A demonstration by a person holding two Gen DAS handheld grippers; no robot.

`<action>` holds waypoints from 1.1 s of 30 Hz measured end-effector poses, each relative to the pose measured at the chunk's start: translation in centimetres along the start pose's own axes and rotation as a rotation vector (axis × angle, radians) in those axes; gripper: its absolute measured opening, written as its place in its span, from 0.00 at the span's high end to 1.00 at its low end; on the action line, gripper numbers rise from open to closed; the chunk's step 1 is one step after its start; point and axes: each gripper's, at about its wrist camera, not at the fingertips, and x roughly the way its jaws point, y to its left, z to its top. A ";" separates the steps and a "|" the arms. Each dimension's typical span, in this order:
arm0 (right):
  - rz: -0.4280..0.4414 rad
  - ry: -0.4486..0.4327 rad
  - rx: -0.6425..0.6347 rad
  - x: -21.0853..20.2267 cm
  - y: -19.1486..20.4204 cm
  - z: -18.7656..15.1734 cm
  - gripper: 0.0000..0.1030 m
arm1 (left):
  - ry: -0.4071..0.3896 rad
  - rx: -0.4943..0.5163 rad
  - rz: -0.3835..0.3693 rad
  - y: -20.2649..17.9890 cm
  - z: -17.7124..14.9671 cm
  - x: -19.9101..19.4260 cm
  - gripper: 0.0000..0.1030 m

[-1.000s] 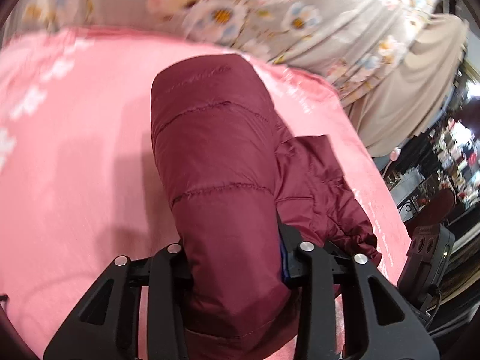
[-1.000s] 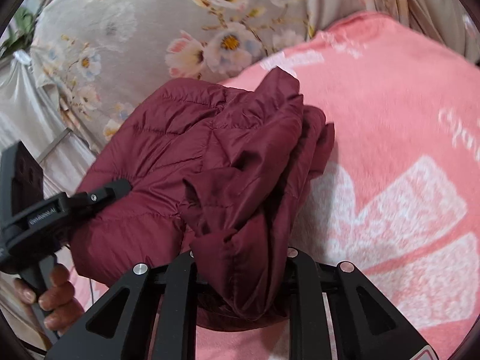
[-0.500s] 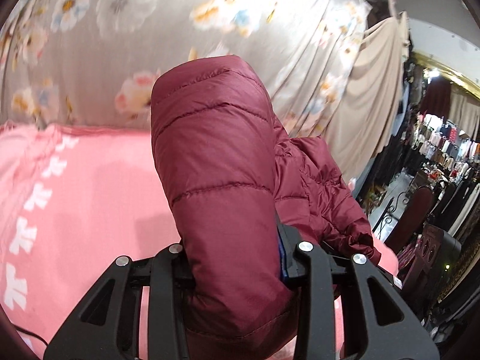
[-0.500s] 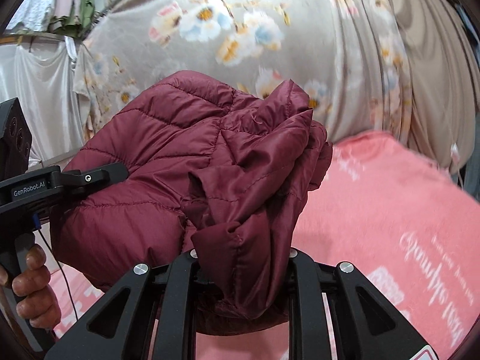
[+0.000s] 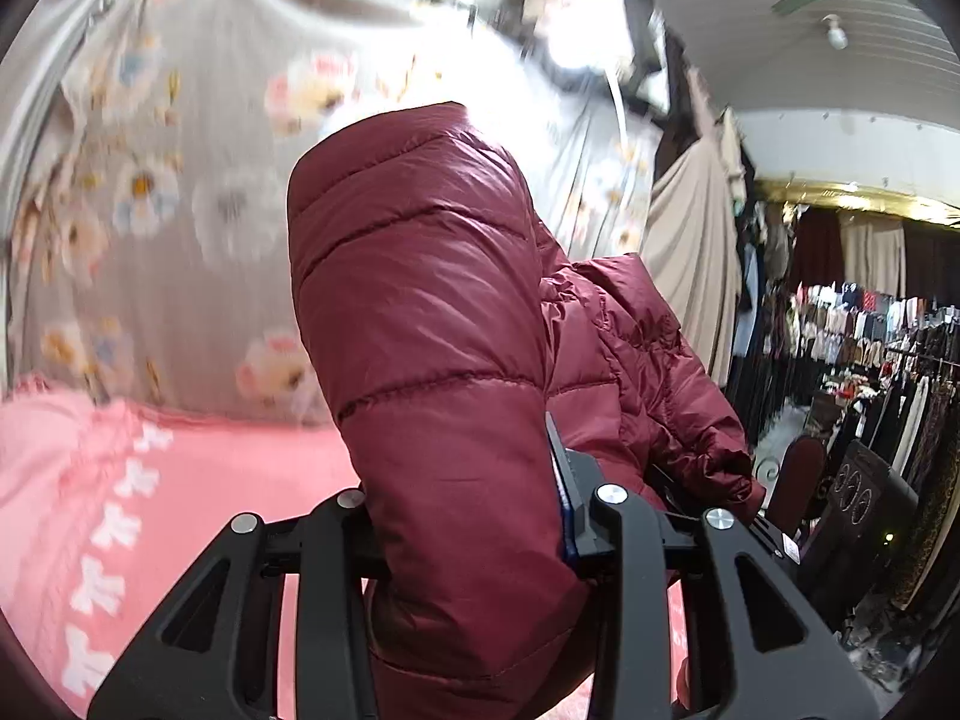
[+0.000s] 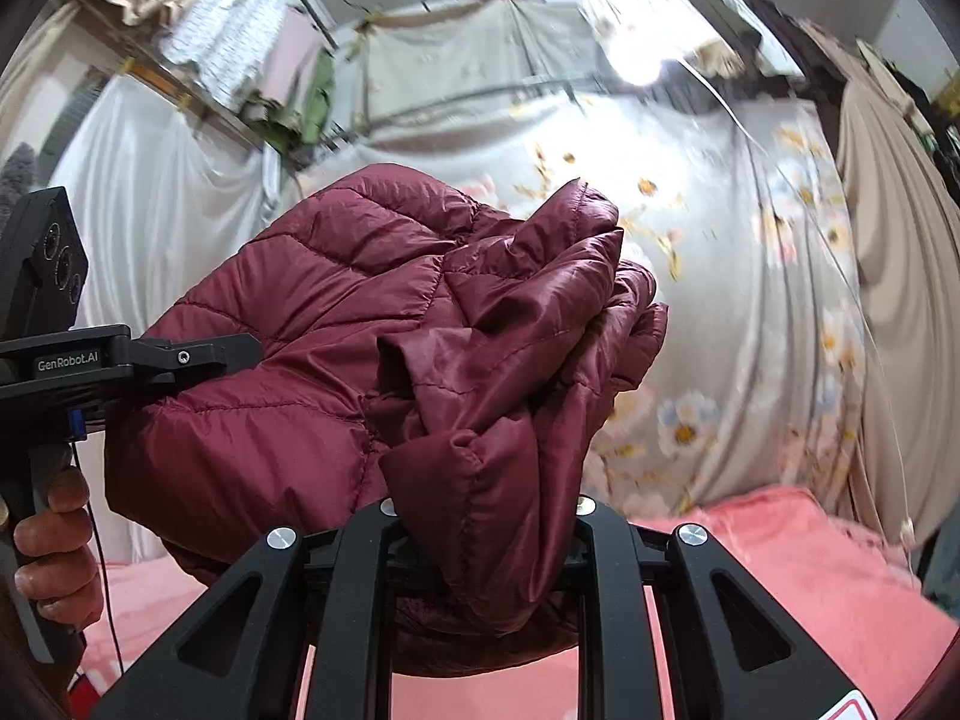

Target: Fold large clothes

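Two hand-held grippers [image 5: 474, 516] [image 6: 486, 516], clamping maroon jacket [image 6: 372, 360]

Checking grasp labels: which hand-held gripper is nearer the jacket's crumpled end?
Right. The right hand-held gripper is shut on the crumpled end of the maroon jacket. The left hand-held gripper clamps the smooth quilted end, off to its left.

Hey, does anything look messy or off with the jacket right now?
Yes. The maroon puffer jacket is bunched rather than flat: on the right gripper side its fabric is crumpled into loose, twisted folds. The left gripper clamps a smoother padded section. No tear or damage shows.
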 end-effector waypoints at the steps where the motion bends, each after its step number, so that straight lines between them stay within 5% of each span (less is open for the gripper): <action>1: 0.008 -0.018 -0.007 -0.1 0.5 0.4 0.83 | -0.027 0.009 -0.002 0.2 0.5 -0.9 0.67; 10: 0.080 -0.128 -0.022 3.0 4.6 2.5 0.83 | -0.186 0.081 -0.012 4.2 3.5 -4.9 0.66; 17: 0.117 -0.133 -0.011 6.6 7.7 1.1 0.83 | -0.207 0.061 -0.035 9.7 4.2 -5.4 0.65; 25: 0.129 -0.019 0.020 12.8 9.9 -3.5 0.83 | -0.176 0.017 -0.029 17.1 2.6 -3.2 0.65; 33: 0.104 0.170 0.073 19.3 9.9 -10.7 0.83 | -0.036 -0.047 0.016 23.6 -1.5 2.6 0.65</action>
